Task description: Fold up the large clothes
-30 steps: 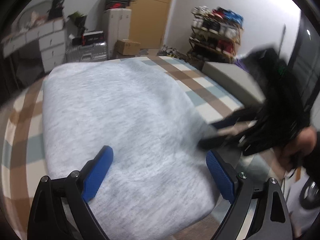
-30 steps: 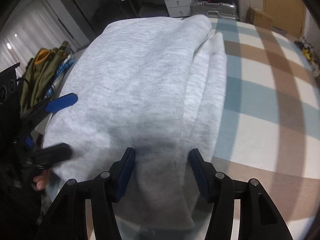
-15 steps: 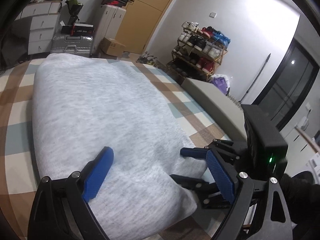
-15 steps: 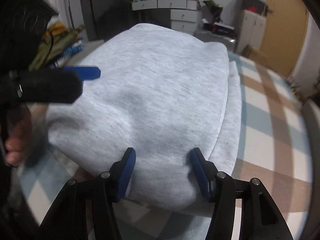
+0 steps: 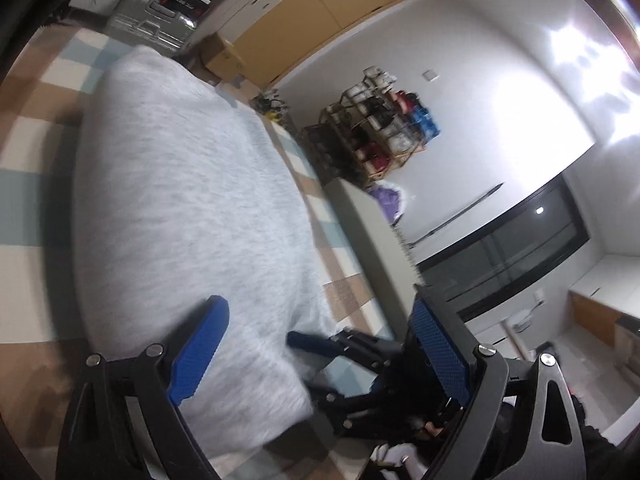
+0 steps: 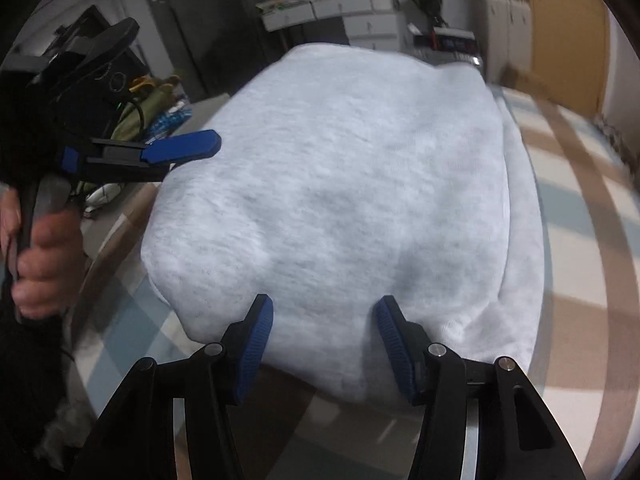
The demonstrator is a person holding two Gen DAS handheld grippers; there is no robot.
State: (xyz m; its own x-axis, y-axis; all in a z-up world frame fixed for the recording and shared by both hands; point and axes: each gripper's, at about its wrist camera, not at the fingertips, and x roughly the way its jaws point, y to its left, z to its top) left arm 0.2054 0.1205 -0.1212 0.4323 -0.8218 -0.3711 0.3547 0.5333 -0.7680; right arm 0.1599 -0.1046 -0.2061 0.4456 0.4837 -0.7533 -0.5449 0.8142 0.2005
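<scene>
Tongs (image 6: 324,340): ribbed blue pads | sweatshirt (image 6: 340,200): folded grey fleece, rounded

A soft, matt, light grey fleece garment (image 6: 340,184) with a fuzzy heathered surface is seen ahead of the claw. Under it a smooth checked cloth cover (image 6: 580,248) is spread. Ribbed blue rubber-like pads (image 6: 256,344) are fitted on matt black plastic.

Shoe rack (image 5: 372,136) contents too blurred
</scene>
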